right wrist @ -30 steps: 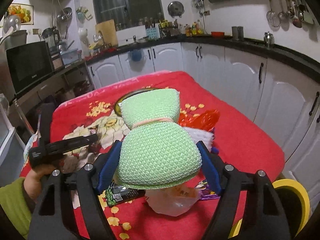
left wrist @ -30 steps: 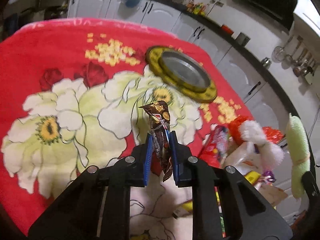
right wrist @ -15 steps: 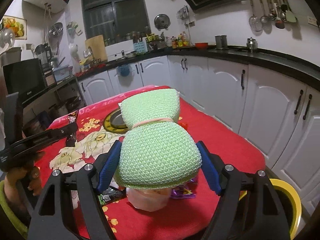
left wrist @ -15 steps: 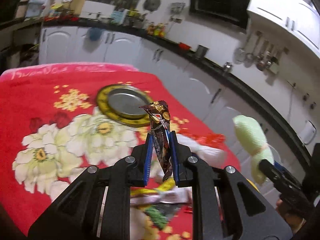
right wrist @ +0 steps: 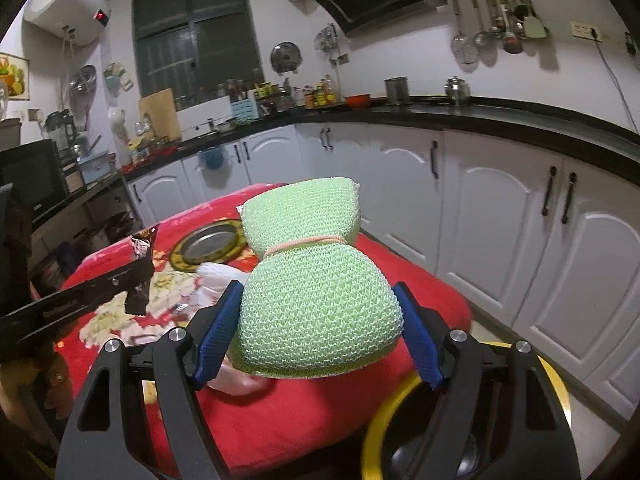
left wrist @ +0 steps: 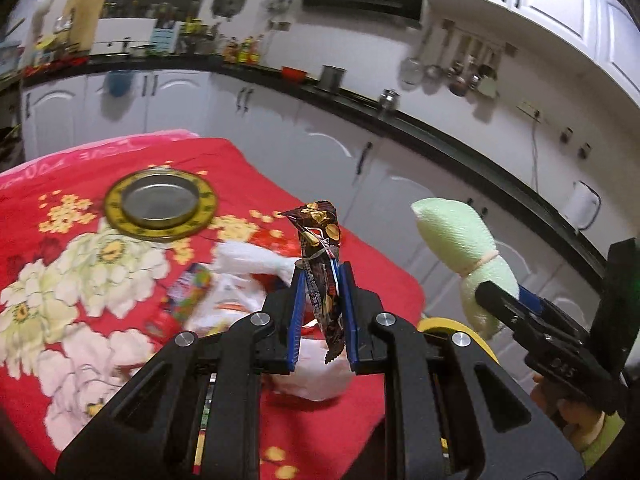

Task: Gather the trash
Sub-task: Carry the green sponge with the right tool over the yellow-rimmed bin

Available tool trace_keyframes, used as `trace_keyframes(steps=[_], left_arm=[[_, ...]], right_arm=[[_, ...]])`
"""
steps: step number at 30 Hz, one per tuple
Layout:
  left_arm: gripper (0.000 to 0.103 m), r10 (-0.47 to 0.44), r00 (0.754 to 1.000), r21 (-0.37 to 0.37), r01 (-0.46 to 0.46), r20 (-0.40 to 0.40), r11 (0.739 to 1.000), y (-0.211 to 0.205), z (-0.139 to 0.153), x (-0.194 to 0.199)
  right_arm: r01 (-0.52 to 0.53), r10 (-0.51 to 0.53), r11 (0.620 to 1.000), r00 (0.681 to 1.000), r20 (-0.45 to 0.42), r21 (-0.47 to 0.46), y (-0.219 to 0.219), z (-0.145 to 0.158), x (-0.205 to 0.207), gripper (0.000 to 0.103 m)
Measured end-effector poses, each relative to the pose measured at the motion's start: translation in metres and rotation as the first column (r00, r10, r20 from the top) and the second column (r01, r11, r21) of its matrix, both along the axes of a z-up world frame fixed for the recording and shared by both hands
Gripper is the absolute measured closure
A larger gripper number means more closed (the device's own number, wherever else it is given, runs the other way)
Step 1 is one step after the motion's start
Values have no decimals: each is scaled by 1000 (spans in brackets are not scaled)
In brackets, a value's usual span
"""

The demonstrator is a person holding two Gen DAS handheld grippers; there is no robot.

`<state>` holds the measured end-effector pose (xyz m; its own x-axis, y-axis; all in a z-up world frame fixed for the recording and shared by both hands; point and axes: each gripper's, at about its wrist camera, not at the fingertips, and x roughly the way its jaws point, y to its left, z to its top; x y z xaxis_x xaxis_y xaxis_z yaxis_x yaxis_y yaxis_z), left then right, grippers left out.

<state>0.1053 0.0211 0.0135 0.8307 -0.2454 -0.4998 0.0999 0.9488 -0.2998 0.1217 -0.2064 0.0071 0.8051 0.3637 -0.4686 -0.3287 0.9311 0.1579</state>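
My left gripper (left wrist: 320, 312) is shut on a brown snack wrapper (left wrist: 320, 256) and holds it upright above the right end of the red flowered table (left wrist: 248, 184). My right gripper (right wrist: 316, 328) is shut on a green mesh scrub sponge (right wrist: 312, 288) tied at its waist, held past the table's edge above a yellow-rimmed bin (right wrist: 384, 412). The sponge (left wrist: 460, 240) and right gripper also show at the right of the left wrist view. The wrapper (right wrist: 142, 248) and left gripper show at the left of the right wrist view. Several wrappers and a white plastic bag (left wrist: 240, 296) lie on the table.
A round yellow-rimmed metal plate (left wrist: 160, 204) lies at the far side of the table. White cabinets (right wrist: 500, 220) under a black counter run along the right and back. The bin (left wrist: 456, 328) stands on the floor by the table's right edge.
Both grippers have swung right and away from the table's middle with their loads. The bin rim has come further into the right wrist view and appears behind the left gripper.
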Motion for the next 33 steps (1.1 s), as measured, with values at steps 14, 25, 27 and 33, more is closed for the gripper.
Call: trace_keyframes(steps=[14,25,27,33], left_arm=[[91,-171,985,2,171,-16,985,-75,-11,14],[91,-323,943,16,325,-78,946,-148,-35,32],[91,-345,934,22,349,-92,937,-159,-40,34],[91,-397,907,33,405,-138,914,-188,-56,41]], right_arm=[[153,-157,986,985,-75,-64,-76,-38,-17,30],[220,-236,969,961,-147,-118,-124,-70,-29,30],[227,-246,966,956,-161,-127,-132,-75,-29,30],[235,-263,960,942,-207,-154,-145,-93,-36,30]])
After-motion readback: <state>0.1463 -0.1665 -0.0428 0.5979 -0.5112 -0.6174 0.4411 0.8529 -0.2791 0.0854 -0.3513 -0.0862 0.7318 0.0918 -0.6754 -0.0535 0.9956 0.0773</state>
